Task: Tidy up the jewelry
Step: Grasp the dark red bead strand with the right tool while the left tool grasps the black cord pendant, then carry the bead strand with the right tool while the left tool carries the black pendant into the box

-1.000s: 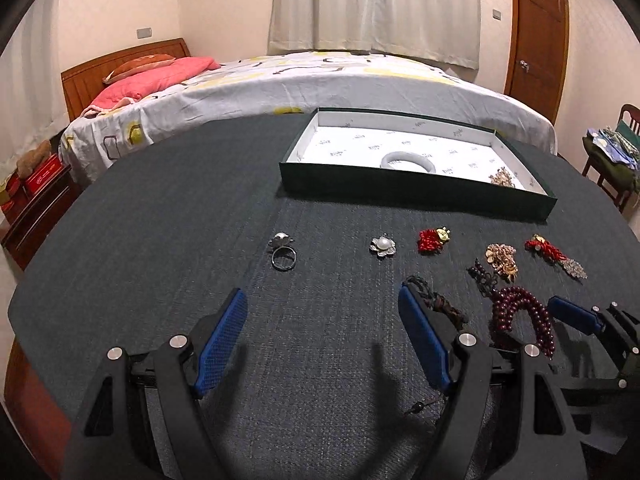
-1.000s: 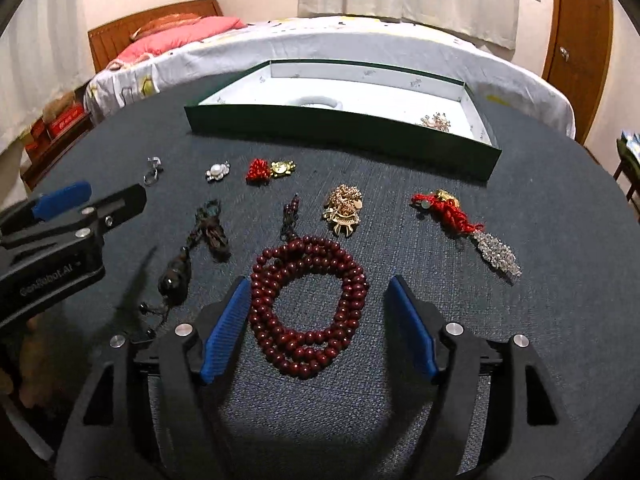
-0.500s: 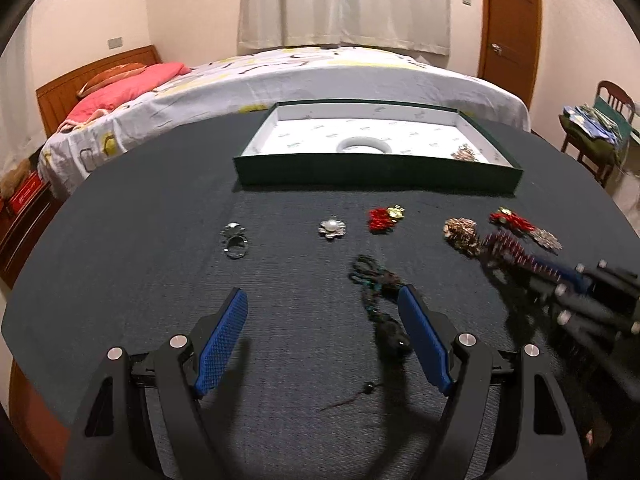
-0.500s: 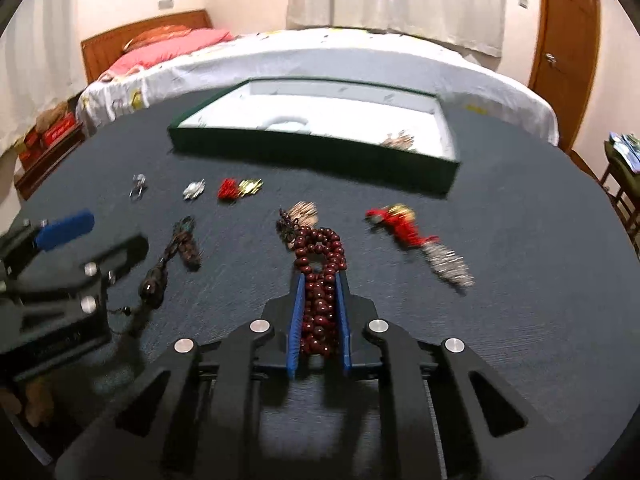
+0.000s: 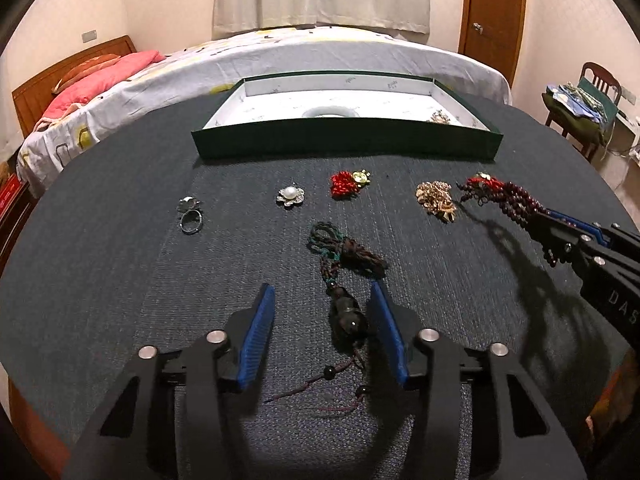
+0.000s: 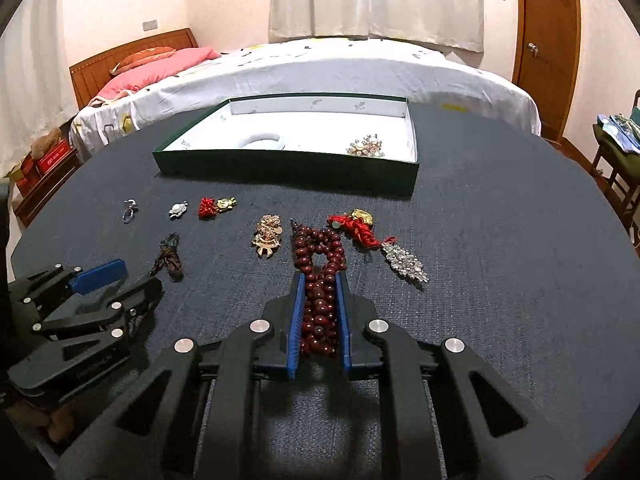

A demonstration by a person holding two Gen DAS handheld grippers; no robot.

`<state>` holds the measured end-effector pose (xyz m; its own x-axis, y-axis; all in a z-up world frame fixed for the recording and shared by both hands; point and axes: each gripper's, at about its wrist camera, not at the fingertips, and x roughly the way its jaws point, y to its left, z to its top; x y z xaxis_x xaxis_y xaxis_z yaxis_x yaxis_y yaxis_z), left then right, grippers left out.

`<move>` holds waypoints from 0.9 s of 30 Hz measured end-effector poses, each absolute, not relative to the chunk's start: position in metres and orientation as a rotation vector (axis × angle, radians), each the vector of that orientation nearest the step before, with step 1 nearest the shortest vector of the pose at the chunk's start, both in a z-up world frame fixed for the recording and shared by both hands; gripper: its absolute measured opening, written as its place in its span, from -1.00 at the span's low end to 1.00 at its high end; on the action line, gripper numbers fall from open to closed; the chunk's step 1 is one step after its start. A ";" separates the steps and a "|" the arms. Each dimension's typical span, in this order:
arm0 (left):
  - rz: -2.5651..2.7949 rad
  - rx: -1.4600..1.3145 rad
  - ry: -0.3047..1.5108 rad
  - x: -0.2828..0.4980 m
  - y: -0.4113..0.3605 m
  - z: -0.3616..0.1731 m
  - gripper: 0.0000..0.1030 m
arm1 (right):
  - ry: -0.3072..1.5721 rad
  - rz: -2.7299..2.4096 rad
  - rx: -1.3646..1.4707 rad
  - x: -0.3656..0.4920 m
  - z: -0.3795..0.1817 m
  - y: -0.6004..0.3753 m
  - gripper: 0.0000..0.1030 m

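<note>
Since a second ago: right claw (image 6: 319,296) went from wide open around the dark red bead bracelet (image 6: 318,280) to clamped on it; the strand now bunches between the blue pads (image 6: 295,332), with its far loop hanging forward above the table (image 6: 500,240). Left claw (image 5: 322,334) shifted toward the dark braided cord pendant (image 5: 346,276), which before lay off its right finger and now sits between the fingers.

Left claw: jaws closing, roughly a third open; the pendant's dark bead lies between the pads, close to the right pad, not yet pressed from both sides. Thin cord tails trail toward the camera.

On the table, left wrist view, row in front of the box: silver ring (image 5: 190,216), pearl flower brooch (image 5: 290,195), red bead charm with gold piece (image 5: 349,183), gold filigree brooch (image 5: 436,200). Right wrist view adds a red knotted tassel with crystal drop (image 6: 376,240), just right of the held beads.

Green box (image 6: 280,166) with white lining stands at the far table edge; inside it a white bangle (image 6: 264,141) and a pearl cluster brooch (image 6: 366,147). Bed (image 6: 320,64) is behind the table.
</note>
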<state>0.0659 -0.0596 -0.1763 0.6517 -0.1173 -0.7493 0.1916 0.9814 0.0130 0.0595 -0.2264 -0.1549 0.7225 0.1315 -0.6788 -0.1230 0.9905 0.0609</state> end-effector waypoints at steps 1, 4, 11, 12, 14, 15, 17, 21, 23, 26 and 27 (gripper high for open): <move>-0.184 0.091 0.847 0.066 -0.059 -0.177 -0.22 | 0.750 0.141 0.012 0.060 -0.155 -0.226 -0.70; -0.181 0.100 0.840 0.064 -0.059 -0.177 -0.31 | 0.749 0.142 0.013 0.059 -0.155 -0.226 -0.70; -0.179 0.090 0.831 0.062 -0.053 -0.177 -0.66 | 0.740 0.148 0.014 0.058 -0.153 -0.225 -0.70; -0.179 0.092 0.831 0.061 -0.053 -0.177 -0.66 | 0.738 0.150 0.013 0.057 -0.153 -0.224 -0.70; -0.184 0.095 0.830 0.061 -0.052 -0.176 -0.66 | 0.736 0.154 0.012 0.057 -0.152 -0.224 -0.70; -0.191 0.093 0.828 0.060 -0.053 -0.175 -0.66 | 0.735 0.155 0.012 0.056 -0.151 -0.224 -0.70; -0.195 0.093 0.819 0.059 -0.053 -0.173 -0.66 | 0.732 0.157 0.012 0.056 -0.151 -0.224 -0.70; -0.188 0.099 0.787 0.057 -0.054 -0.165 -0.66 | 0.725 0.162 0.019 0.055 -0.148 -0.224 -0.71; -0.184 0.099 0.771 0.057 -0.053 -0.160 -0.66 | 0.721 0.165 0.019 0.054 -0.147 -0.223 -0.71; -0.179 0.102 0.747 0.057 -0.053 -0.152 -0.66 | 0.711 0.170 0.020 0.053 -0.142 -0.222 -0.71; -0.177 0.105 0.735 0.058 -0.053 -0.148 -0.66 | 0.707 0.171 0.021 0.052 -0.141 -0.222 -0.71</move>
